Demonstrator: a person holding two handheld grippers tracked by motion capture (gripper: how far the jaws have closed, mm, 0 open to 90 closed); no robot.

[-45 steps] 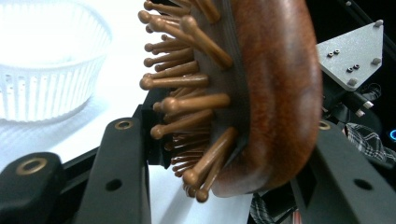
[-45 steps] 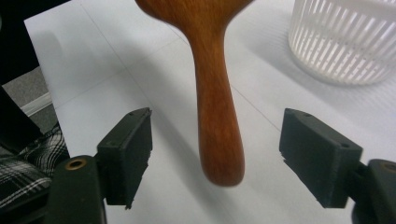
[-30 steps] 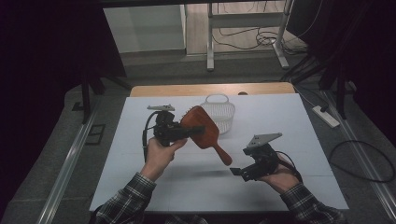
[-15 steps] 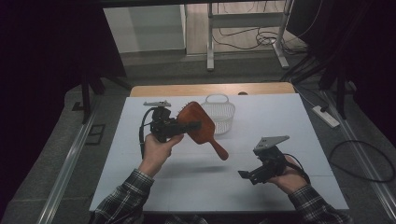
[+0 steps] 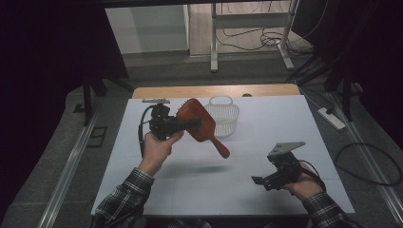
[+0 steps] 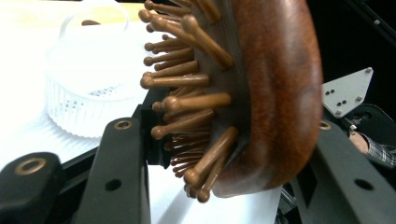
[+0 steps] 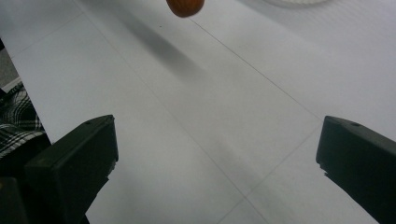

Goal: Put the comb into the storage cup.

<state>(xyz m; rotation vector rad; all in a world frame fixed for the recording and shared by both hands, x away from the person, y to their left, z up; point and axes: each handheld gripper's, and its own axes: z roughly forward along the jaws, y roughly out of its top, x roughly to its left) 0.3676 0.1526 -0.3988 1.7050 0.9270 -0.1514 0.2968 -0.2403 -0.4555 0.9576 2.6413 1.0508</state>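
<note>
A brown wooden hairbrush [image 5: 202, 126] hangs above the white table [image 5: 285, 123], its handle slanting down to the right. My left gripper [image 5: 187, 124] is shut on the brush head. In the left gripper view the jaws stand on either side of the hairbrush [image 6: 275, 93], its pegs facing left, with my left gripper [image 6: 224, 126] closed on it. My right gripper [image 5: 259, 180] sits low near the table's front right, open. Its jaws have just been opening, with nothing between them. In its own view my right gripper [image 7: 217, 126] frames bare table, with the hairbrush's handle tip [image 7: 185, 7] at the top.
A white perforated basket [image 5: 223, 116] stands at the back middle of the table, just behind the brush; it is also seen as the basket [image 6: 88, 102] in the left gripper view. A plaid sleeve [image 7: 16, 121] lies at the left of the right gripper view.
My right gripper has drifted to the right along the front of the table. The left gripper with the brush has barely moved.
</note>
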